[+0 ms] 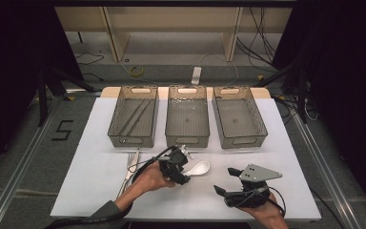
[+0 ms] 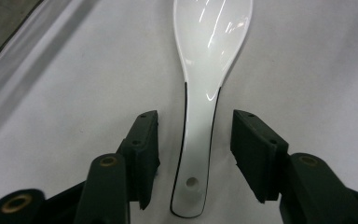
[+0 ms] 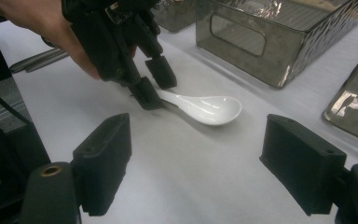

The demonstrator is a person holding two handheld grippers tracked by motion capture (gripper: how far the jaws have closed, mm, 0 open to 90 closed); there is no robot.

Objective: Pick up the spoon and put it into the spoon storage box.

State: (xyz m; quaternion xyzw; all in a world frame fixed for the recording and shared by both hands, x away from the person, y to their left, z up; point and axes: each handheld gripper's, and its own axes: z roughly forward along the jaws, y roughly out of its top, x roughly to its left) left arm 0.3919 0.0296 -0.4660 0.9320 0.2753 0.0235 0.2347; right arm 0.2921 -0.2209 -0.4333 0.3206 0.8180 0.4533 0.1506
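Spoon (image 2: pixel 208 51) glossy white ceramic; bins (image 1: pixel 187 121) translucent smoky plastic.

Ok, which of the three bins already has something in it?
The left bin: long dark utensils, perhaps chopsticks, lie slantwise on its floor. The middle bin and right bin look bare inside.

The spoon (image 2: pixel 200 116) at the frame's centre is glossy white with a thin black edge line. The table cover (image 1: pixel 90 176) is plain white. Three bins (image 1: pixel 187 117) across the upper middle are smoky grey, translucent, with textured walls.
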